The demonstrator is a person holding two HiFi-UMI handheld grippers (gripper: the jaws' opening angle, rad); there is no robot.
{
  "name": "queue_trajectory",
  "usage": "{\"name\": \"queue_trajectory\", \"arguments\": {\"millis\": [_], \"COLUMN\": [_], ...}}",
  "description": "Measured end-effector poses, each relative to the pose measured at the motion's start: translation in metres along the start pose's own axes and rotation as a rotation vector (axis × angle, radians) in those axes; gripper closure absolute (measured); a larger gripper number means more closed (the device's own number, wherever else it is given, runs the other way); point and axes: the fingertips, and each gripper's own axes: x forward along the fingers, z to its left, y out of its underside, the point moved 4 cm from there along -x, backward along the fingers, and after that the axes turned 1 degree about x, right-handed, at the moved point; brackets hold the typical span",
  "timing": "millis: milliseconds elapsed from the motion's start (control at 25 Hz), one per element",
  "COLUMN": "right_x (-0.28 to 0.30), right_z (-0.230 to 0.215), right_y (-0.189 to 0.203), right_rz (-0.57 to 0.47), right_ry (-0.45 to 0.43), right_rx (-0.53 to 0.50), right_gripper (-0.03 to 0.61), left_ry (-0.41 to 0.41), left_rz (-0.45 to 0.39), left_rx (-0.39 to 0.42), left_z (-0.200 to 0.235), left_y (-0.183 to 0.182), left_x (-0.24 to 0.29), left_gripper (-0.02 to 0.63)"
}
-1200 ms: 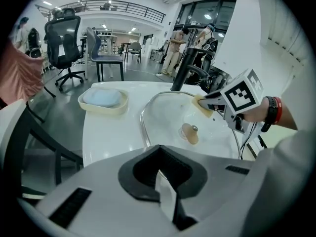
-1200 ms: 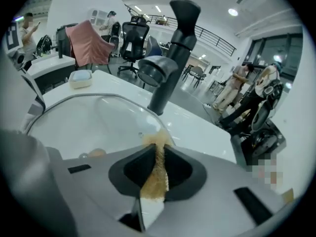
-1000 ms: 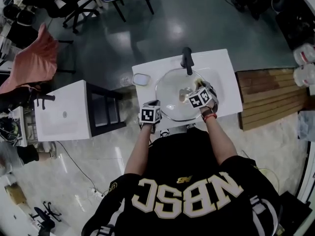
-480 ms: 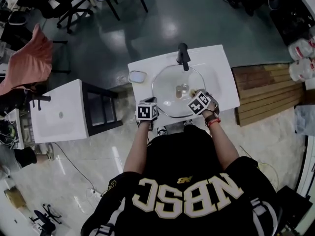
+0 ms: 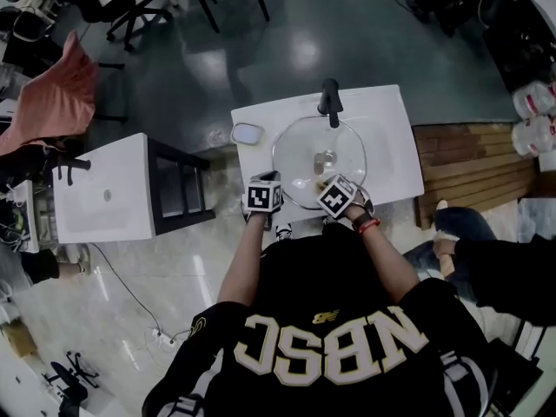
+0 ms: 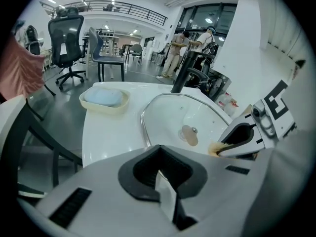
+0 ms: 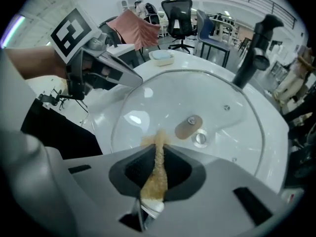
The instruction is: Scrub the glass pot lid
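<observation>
While glass lid (image 5: 319,159) covers white washstand (image 5: 395,137), grey floor (image 5: 304,42), office chairs (image 6: 69,38)

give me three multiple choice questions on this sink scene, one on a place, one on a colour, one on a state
1. Where is the soap dish?
A. on the sink top, to the person's left of the lid
B. on top of the lid
C. on the floor

2. What colour is the tap?
A. white
B. black
C. red

3. What is the right gripper doing?
A. open and empty
B. shut on a tan pad
C. shut on the tap

Answers:
1 A, the head view shows the dish on the white top beside the lid's left edge.
2 B, it stands dark against the white sink in every view.
3 B, the right gripper view shows the pad pinched between its jaws, tip at the glass.
</observation>
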Motion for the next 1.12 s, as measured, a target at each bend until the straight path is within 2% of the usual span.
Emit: {"name": "queue_trajectory", "arguments": {"millis": [200,280,600,800,960,1120], "right_x": [0.013,0.016,0.030,0.044,0.050,0.049], "right_z": [0.038,0.045,0.028,0.005,-0.021,-0.047], "right_y": [-0.024,-0.038,-0.076,-0.099,-0.120,-0.131], "right_rz": [-0.053,-0.104,-0.240,-0.293,-0.327,-0.367], "right_ry": [-0.183,-0.212,-0.166,-0.075,-0.038,0.051], "right_rx": [-0.012,-0.014,-0.046,-0.091,-0.063,-0.053], "right_gripper": [0.526,0.525,0.522,0.522,0.520,0.520], "left_ry": [-0.006,-0.003,0.006,-0.006,-0.021,-0.033], "left_rz": [0.003,0.003,-0.006,-0.006,-0.004,0.005], "left_rx": [0.006,0.003,-0.044,-0.042,-0.031,-0.033], "left_z": [-0.002,-0.002,-0.004,-0.002,-0.001,0.000], "left_y": [0.000,0.000,-0.001,0.002,-0.001,0.001], "left_x": [-0.001,-0.002,0.002,0.002,0.001,-0.001], "left_gripper": [0.600,0.600,0.600,0.600,0.600,0.598]}}
